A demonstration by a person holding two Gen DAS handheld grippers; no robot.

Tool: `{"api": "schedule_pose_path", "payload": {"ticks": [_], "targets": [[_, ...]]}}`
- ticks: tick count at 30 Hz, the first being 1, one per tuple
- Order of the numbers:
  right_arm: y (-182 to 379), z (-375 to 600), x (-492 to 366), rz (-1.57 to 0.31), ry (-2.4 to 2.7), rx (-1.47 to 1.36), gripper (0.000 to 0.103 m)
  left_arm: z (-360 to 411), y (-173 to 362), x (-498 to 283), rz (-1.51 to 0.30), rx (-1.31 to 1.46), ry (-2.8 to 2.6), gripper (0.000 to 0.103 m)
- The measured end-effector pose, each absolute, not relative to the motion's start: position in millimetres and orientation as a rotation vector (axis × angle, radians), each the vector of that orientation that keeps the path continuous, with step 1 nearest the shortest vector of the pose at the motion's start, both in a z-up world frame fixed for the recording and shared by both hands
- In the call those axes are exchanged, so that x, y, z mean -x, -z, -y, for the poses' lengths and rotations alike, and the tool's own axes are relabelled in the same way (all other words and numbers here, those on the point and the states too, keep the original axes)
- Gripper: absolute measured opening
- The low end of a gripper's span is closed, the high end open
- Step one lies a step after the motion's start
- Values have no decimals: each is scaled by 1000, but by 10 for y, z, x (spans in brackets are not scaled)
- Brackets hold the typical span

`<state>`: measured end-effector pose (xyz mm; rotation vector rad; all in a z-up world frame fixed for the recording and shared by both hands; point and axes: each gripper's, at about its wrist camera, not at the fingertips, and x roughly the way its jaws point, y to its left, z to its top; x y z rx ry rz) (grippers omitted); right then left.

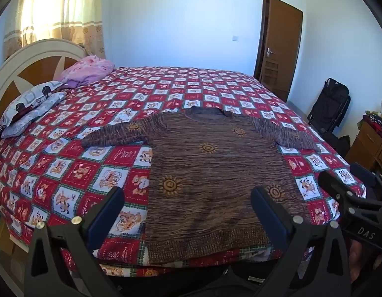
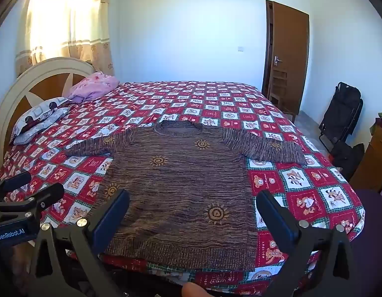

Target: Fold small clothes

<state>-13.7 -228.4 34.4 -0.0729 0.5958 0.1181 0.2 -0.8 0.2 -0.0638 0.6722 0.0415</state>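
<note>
A small brown knit sweater [image 1: 215,173] with orange sun motifs lies flat on the bed, sleeves spread out to both sides, hem at the near edge. It also shows in the right wrist view [image 2: 181,188]. My left gripper [image 1: 188,198] is open and empty, held above the hem's left part. My right gripper [image 2: 193,203] is open and empty, held above the hem's right part. The right gripper shows at the right edge of the left wrist view [image 1: 349,198], and the left gripper at the left edge of the right wrist view [image 2: 25,198].
The bed has a red and white checked cover [image 1: 92,168]. Pillows [image 1: 30,106] and a pink bundle [image 1: 87,71] lie by the headboard [image 1: 22,66] at left. A brown door [image 1: 277,49], a black folded chair [image 1: 329,104] and a wooden cabinet [image 1: 369,146] stand at right.
</note>
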Motion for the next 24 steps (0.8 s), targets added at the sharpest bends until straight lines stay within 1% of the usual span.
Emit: {"api": "schedule_pose_path", "payload": {"ticks": [2, 3, 24], "targets": [[-348, 2291, 134, -599, -120, 70, 102, 29, -4, -1, -671, 61, -49, 103], [-351, 2292, 133, -600, -120, 71, 102, -51, -2, -1, -674, 105, -21, 103], [-304, 2276, 124, -605, -125, 74, 102, -27, 9, 2, -672, 93, -32, 103]]}}
